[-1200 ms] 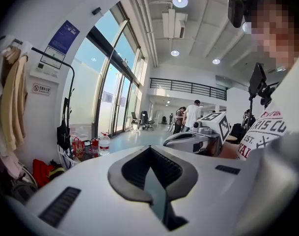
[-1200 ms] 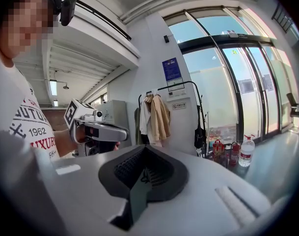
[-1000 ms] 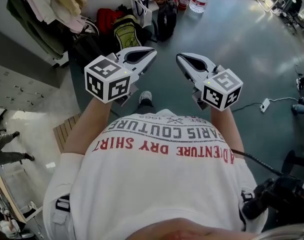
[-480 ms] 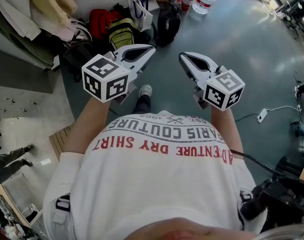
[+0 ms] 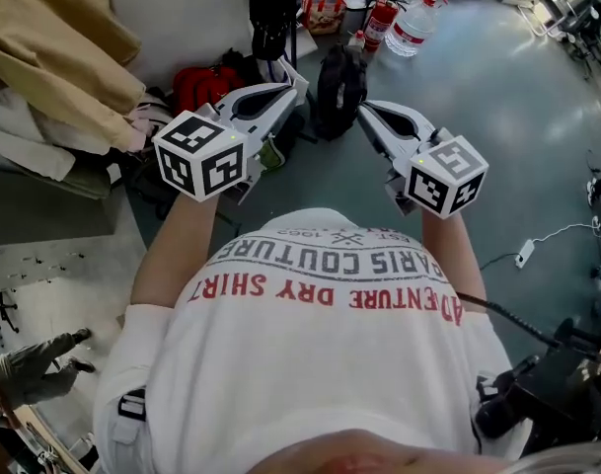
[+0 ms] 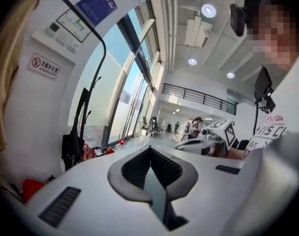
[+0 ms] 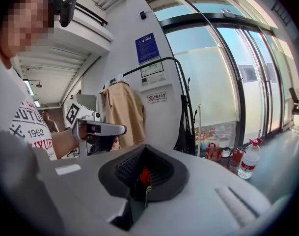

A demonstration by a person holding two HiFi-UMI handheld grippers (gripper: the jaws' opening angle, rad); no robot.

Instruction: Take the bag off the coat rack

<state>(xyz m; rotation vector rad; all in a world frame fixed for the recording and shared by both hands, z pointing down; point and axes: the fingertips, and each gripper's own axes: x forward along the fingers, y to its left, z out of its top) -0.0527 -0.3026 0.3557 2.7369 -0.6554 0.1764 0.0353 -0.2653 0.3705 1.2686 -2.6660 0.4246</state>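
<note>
Ahead of left gripper [image 5: 297, 80]: black bag [image 5: 271, 13] hanging on coat rack [image 7: 183, 95], well apart from the tips.
Left gripper: clenched, empty.
Right gripper [image 5: 364, 112]: clenched, nothing held, beside the left.

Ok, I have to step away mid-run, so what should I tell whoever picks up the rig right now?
Left tongs: shut, nothing in them.
Right tongs: shut, nothing in them. Both are held out in front of the chest, pointing toward the rack.
The black fabric bag hangs on the black curved-tube coat rack beside the white wall, ahead of both tongs and untouched.
Done: nothing on the bag itself; the tongs only face it.
Left: close in, open the tongs, grip the bag's straps, lift it clear of the rack and carry it away.
</note>
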